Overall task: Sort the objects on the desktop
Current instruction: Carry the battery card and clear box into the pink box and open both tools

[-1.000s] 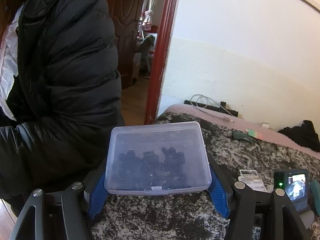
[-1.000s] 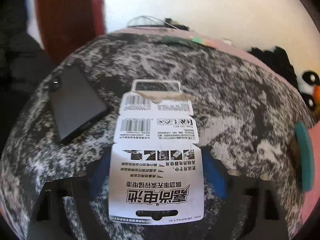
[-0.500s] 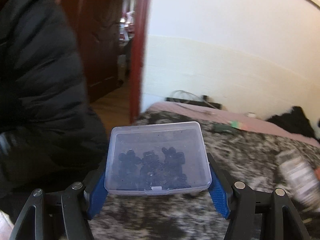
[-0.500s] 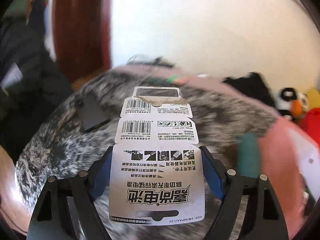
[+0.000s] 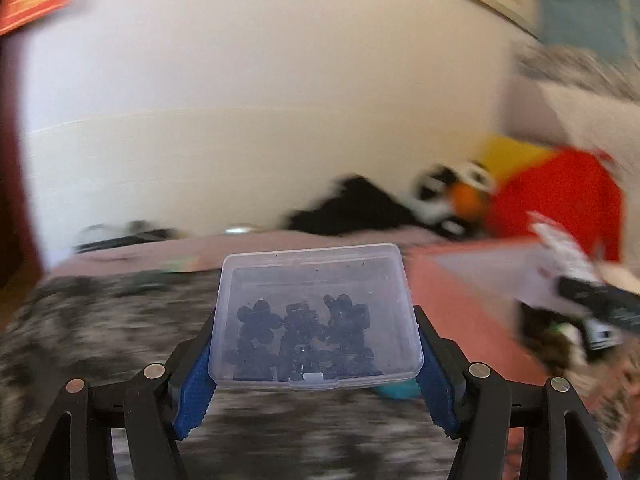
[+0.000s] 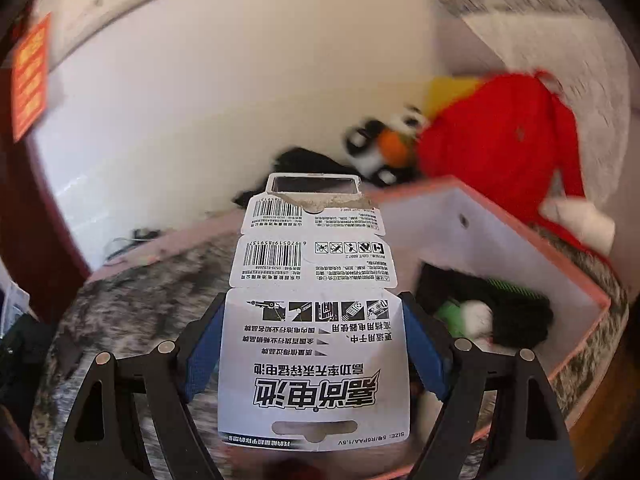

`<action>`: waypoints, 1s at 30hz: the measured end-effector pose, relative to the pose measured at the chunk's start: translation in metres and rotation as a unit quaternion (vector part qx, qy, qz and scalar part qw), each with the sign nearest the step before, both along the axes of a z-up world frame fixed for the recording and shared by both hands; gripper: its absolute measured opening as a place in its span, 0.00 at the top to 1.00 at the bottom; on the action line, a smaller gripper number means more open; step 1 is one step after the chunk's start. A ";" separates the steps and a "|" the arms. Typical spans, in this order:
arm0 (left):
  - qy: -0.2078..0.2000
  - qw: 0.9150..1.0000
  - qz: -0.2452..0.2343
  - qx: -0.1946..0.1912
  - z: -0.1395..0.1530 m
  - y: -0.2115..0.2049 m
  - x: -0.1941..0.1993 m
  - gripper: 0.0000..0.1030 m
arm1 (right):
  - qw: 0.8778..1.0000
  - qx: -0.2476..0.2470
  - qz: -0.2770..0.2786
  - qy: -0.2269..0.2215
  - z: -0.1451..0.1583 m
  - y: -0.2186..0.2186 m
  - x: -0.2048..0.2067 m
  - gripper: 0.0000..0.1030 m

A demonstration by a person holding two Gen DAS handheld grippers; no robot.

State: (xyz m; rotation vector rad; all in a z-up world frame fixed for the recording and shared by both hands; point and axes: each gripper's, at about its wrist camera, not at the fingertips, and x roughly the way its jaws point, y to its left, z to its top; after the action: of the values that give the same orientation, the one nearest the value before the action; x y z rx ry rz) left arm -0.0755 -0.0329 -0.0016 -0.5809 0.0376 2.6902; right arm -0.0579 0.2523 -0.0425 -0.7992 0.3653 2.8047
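My left gripper (image 5: 316, 364) is shut on a clear plastic box (image 5: 316, 316) with small black parts inside, its blue pads (image 5: 196, 384) pressed on both sides. It hangs above the grey mottled surface (image 5: 100, 336). My right gripper (image 6: 316, 352) is shut on a white battery card pack (image 6: 316, 320) printed with barcodes and Chinese text. A pink-rimmed open box (image 6: 520, 240) lies just right of it, holding black and green items (image 6: 492, 312). In the left wrist view the pink box (image 5: 460, 292) is at right, and the right gripper with its card (image 5: 576, 280) shows blurred over it.
A penguin plush (image 6: 384, 144), a red garment (image 6: 500, 140) and a black cloth (image 6: 304, 164) lie against the white wall behind the box. A red paper (image 6: 32, 76) hangs at upper left. Cables (image 5: 120, 234) lie at the far left edge.
Both views have swung right: the person in the black jacket and the doorway have left view, and the pink box, plush and red garment have come in. Both grips are unchanged.
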 end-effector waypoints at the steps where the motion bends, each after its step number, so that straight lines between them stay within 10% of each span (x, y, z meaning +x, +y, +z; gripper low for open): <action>1: -0.006 1.000 -0.018 -0.006 -0.002 0.022 -0.003 0.30 | 1.000 -0.002 -0.004 -0.011 -0.004 0.010 -0.003 0.19; 9: -0.065 0.993 -0.089 -0.050 -0.015 0.179 -0.040 0.30 | 0.997 -0.053 -0.040 -0.026 -0.007 0.066 -0.022 0.17; 14: -0.140 0.988 -0.057 -0.042 -0.027 0.194 -0.067 0.00 | 0.989 -0.109 -0.089 -0.036 -0.014 0.099 -0.026 0.07; 23: -0.023 0.995 0.004 -0.093 -0.022 0.186 -0.028 0.00 | 0.994 -0.046 -0.093 0.043 0.013 0.084 -0.010 0.01; 30: -0.005 0.991 0.079 -0.108 -0.023 0.117 -0.018 0.00 | 0.997 0.029 -0.041 0.066 0.025 0.020 -0.012 0.00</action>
State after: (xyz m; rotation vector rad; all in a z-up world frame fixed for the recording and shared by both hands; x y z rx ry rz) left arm -0.0939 0.0844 -0.0246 -0.6896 0.2942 2.8582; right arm -0.0702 0.2720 -0.0174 -0.5757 0.3285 2.7840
